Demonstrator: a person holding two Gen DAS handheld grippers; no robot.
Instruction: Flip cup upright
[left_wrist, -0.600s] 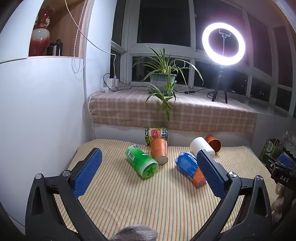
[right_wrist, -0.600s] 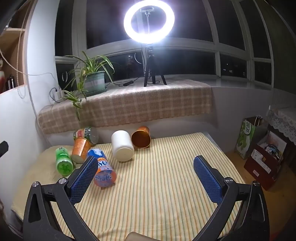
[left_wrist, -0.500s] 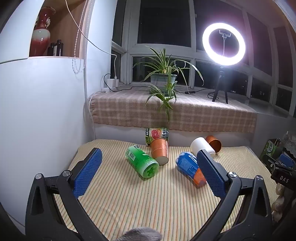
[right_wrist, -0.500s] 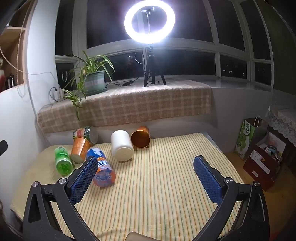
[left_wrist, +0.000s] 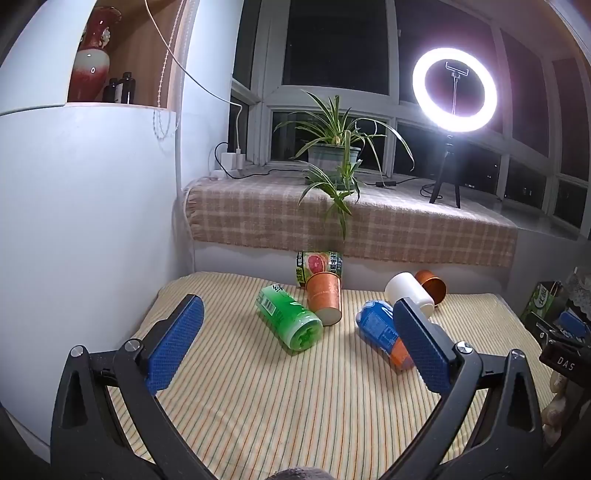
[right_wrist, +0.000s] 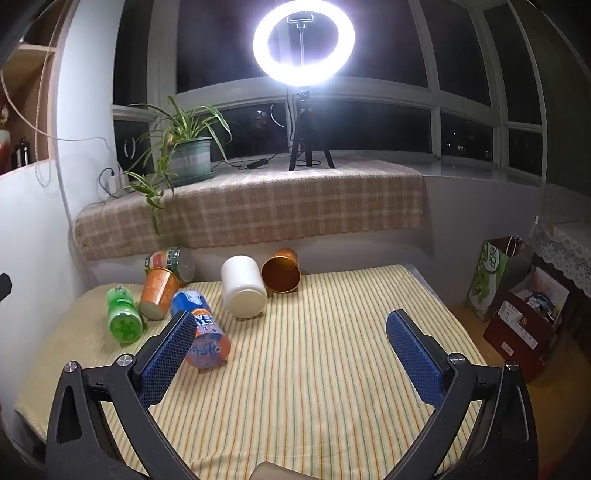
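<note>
striped cloth (right_wrist: 314, 369) under toppled cups; dark windows (right_wrist: 388, 48), seemingly night.

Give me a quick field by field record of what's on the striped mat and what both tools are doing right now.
surface: striped mat
cups lying on side: white cup; copper cup; orange cup; green cup; blue cup; grapefruit-print cup
cups upright: none
left tool: open, empty, above mat
right tool: open, empty, above mat
background: potted plant; ring light
</note>
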